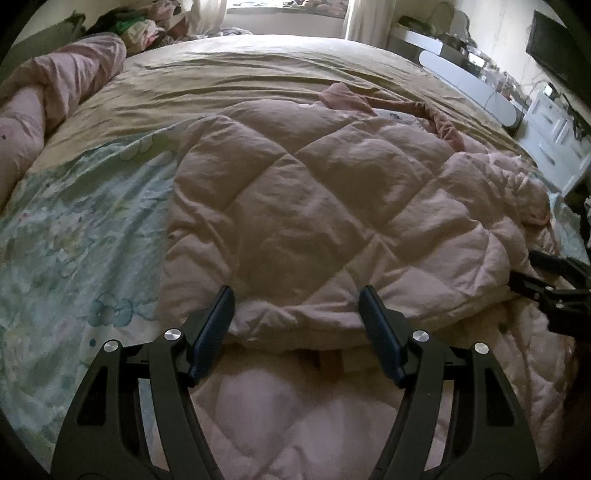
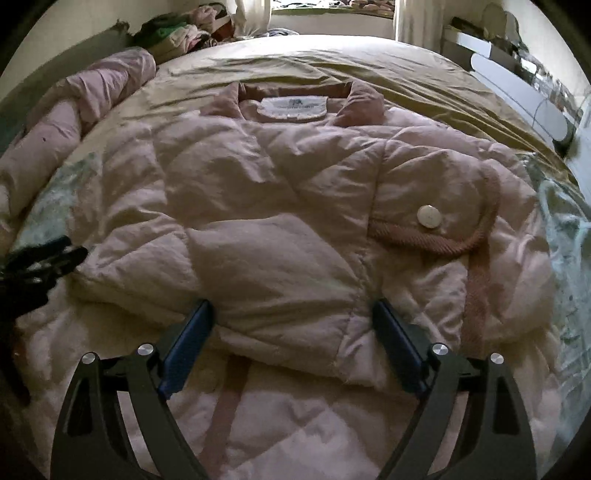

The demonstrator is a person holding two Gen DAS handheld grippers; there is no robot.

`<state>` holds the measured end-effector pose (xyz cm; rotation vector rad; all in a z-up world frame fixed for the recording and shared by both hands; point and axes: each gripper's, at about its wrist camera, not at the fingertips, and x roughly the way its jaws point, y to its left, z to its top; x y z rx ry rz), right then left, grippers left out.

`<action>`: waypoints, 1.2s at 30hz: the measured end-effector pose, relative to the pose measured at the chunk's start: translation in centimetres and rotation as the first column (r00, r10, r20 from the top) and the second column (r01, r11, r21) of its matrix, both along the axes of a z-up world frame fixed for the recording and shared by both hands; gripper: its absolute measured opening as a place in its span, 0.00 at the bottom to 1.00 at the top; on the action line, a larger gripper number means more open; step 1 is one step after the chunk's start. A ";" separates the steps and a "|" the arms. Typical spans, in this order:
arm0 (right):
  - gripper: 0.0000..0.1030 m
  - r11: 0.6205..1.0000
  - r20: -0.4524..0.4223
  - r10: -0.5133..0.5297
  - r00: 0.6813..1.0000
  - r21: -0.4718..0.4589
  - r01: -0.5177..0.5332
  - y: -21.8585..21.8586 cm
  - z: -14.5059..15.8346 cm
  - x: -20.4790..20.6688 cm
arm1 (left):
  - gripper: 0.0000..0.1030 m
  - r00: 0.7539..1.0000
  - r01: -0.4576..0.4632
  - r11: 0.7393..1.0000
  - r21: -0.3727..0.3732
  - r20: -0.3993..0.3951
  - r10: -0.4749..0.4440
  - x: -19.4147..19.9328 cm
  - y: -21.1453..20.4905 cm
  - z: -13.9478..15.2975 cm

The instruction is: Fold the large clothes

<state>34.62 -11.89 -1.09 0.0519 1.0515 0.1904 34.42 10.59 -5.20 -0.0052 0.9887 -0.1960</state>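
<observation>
A pink quilted coat [image 1: 314,192] lies spread on the bed, its lower part folded up over itself. In the right wrist view the coat [image 2: 258,177] shows its collar with a white label [image 2: 293,105] at the far end and a white button [image 2: 428,216] by a ribbed pink trim. My left gripper [image 1: 295,291] straddles the puffy folded edge near the coat's left side, and the fabric fills the gap and bunches against the pads. My right gripper [image 2: 292,304] stands wide over the same fold further right, jaws apart around the padding. Each gripper shows at the edge of the other's view.
A tan sheet [image 1: 221,74] covers the far half of the bed and a pale floral sheet [image 1: 74,240] the near left. A rolled pink duvet [image 1: 55,92] lies along the left edge. White furniture [image 1: 472,85] stands right of the bed, with piled clothes [image 1: 140,26] at the back.
</observation>
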 end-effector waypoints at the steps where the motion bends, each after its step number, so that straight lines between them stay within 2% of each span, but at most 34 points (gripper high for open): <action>1: 0.84 1.000 0.007 -0.006 1.000 0.021 0.005 -0.4 0.5 -0.5 | 0.60 1.000 -0.003 1.000 -0.008 -0.001 0.003 -0.2 0.1 0.3; 3: 0.86 0.998 0.047 -0.033 0.998 0.050 0.031 -1.5 2.4 -1.7 | 0.61 1.000 0.000 1.000 -0.014 -0.005 0.000 -0.7 0.3 0.9; 4: 0.86 0.998 0.063 -0.041 0.997 0.057 0.037 -1.8 3.1 -2.2 | 0.64 1.000 0.003 1.000 -0.013 -0.003 -0.003 -1.0 0.3 1.1; 8: 0.94 0.997 0.140 -0.051 0.989 0.067 0.042 -2.9 6.4 -4.3 | 0.72 1.000 -0.003 1.000 -0.010 0.008 0.003 -2.3 0.7 2.5; 12: 0.95 0.996 0.187 -0.054 0.981 0.084 0.039 -3.5 8.5 -5.8 | 0.91 0.999 -0.018 1.000 -0.023 0.037 0.019 -3.8 1.1 4.4; 17: 0.95 0.997 0.235 -0.045 0.971 0.078 0.028 -3.9 10.9 -7.8 | 0.91 0.997 -0.040 0.998 -0.045 0.070 0.043 -5.8 1.4 7.2; 26: 0.95 0.997 0.309 -0.030 0.951 0.078 0.006 -5.2 14.7 -11.5 | 0.91 0.983 -0.078 0.997 -0.009 0.169 0.078 -9.7 1.0 11.8; 36: 0.95 0.998 0.362 -0.014 0.932 0.067 -0.011 -6.4 17.0 -15.3 | 0.91 0.965 -0.083 0.997 -0.008 0.247 0.082 -14.4 0.6 14.9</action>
